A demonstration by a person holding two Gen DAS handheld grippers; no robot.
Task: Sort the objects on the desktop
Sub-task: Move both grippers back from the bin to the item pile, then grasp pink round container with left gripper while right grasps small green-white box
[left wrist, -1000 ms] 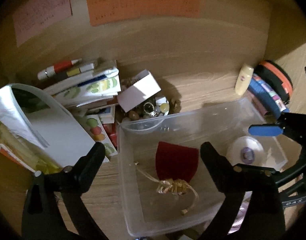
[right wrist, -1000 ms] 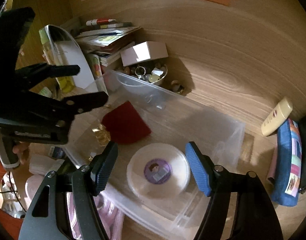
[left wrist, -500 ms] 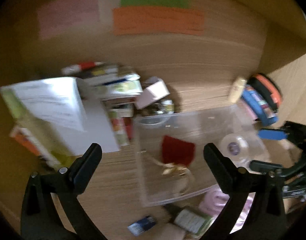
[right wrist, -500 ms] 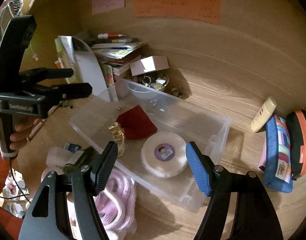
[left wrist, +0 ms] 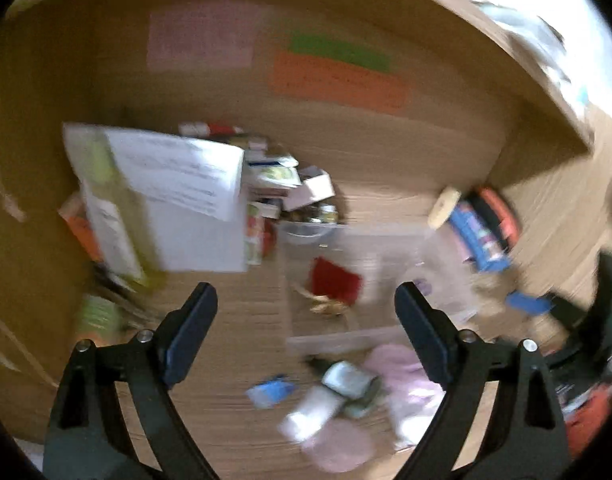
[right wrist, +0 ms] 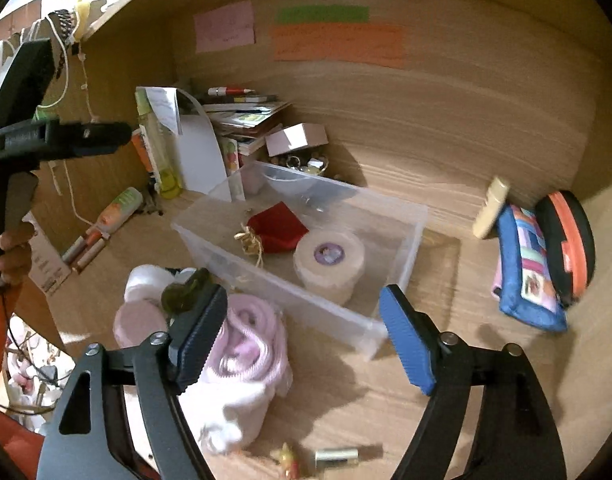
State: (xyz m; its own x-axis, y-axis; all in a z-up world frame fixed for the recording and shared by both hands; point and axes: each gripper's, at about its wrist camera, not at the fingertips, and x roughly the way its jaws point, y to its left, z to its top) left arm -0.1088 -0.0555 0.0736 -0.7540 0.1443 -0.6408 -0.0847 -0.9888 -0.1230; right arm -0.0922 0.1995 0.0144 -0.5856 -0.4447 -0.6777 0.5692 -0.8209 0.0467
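A clear plastic box (right wrist: 386,196) sits mid-desk and holds a red pouch (right wrist: 280,226) with a gold tie and a white tape roll (right wrist: 330,264). My right gripper (right wrist: 304,294) hovers above the box's near wall, its jaws opening, with nothing between the blue pads. The left wrist view is blurred. In it my left gripper (left wrist: 305,298) hangs before the box (left wrist: 334,340) and the pouch (left wrist: 334,280), jaws wide but closing, also with nothing between them. One of its fingers (right wrist: 90,136) shows at the far left of the right wrist view, held by a hand.
A pink cord bundle (right wrist: 246,336), a dark green bottle (right wrist: 186,292) and white cloth lie near the box's front-left. At the right lie a blue pencil case (right wrist: 526,268), a black-orange case (right wrist: 566,240) and a cream tube (right wrist: 492,208). Books (right wrist: 246,116), a file holder (right wrist: 194,148) and a trinket bowl (right wrist: 306,164) crowd the back.
Both grippers have drawn back and up from the box, so more of the desk shows. The tape roll stays in the box. The right jaws stand wider.
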